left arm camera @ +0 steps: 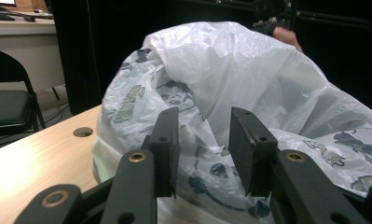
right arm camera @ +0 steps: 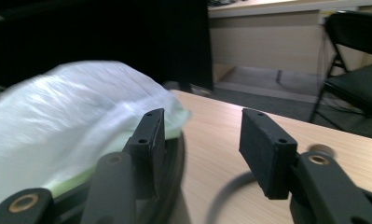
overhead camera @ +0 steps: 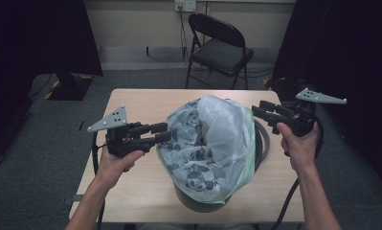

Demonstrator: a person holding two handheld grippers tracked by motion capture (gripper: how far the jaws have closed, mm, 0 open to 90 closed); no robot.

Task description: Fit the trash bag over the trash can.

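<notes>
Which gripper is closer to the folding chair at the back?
Right. The right gripper is beside the far right part of the plastic bag, closer to the folding chair. The left gripper sits nearer the person, at the bag's left side.

A black folding chair [overhead camera: 220,45] stands beyond the wooden table [overhead camera: 136,103], near a wall socket [overhead camera: 185,5].

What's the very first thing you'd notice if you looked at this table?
The big crinkly plastic bag with cartoon prints, puffed up over a dark round bin in the middle of the wooden table. Next, the two black grippers aimed at it from each side: the left gripper at its left edge and the right gripper at its upper right, jaws apart with nothing between them.
</notes>
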